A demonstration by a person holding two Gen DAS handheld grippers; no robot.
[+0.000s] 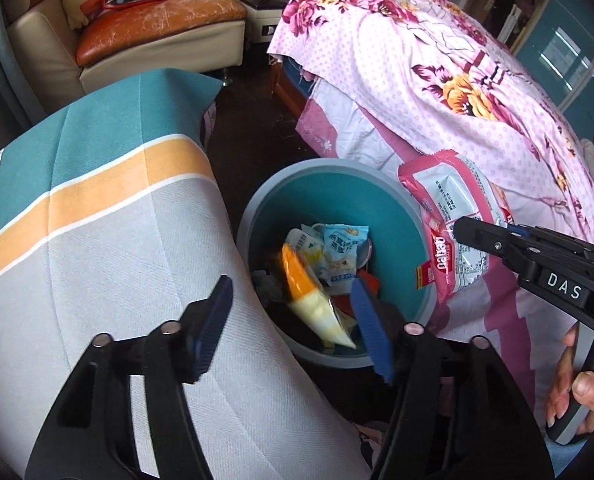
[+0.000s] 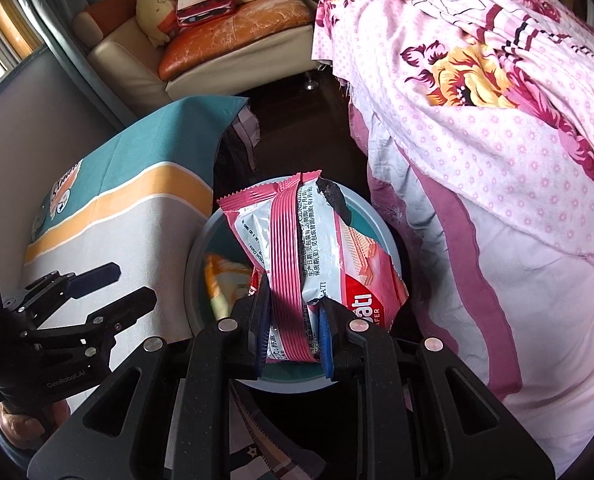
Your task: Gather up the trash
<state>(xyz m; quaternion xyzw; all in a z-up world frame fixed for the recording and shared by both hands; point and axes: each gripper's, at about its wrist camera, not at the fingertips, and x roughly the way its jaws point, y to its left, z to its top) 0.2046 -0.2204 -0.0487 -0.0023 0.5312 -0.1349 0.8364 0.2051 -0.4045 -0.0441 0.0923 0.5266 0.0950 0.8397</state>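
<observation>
A round trash bin (image 1: 339,166) with a grey rim and teal inside stands on the dark floor and holds several wrappers. My left gripper (image 1: 293,312) is open above it. An orange and pale yellow wrapper (image 1: 309,296), blurred, hangs between its blue pads without touching either. My right gripper (image 2: 293,312) is shut on a pink and white wafer wrapper (image 2: 317,248), held over the bin (image 2: 201,248). From the left wrist view that wafer wrapper (image 1: 449,232) hangs at the bin's right rim in the right gripper (image 1: 473,236). The left gripper (image 2: 125,286) shows open at the left.
A bed under a pink floral sheet (image 1: 437,80) borders the bin on the right. A surface draped in teal, orange and grey cloth (image 1: 97,220) borders it on the left. A sofa (image 1: 157,28) with cushions stands behind. A hand (image 1: 577,380) grips the right handle.
</observation>
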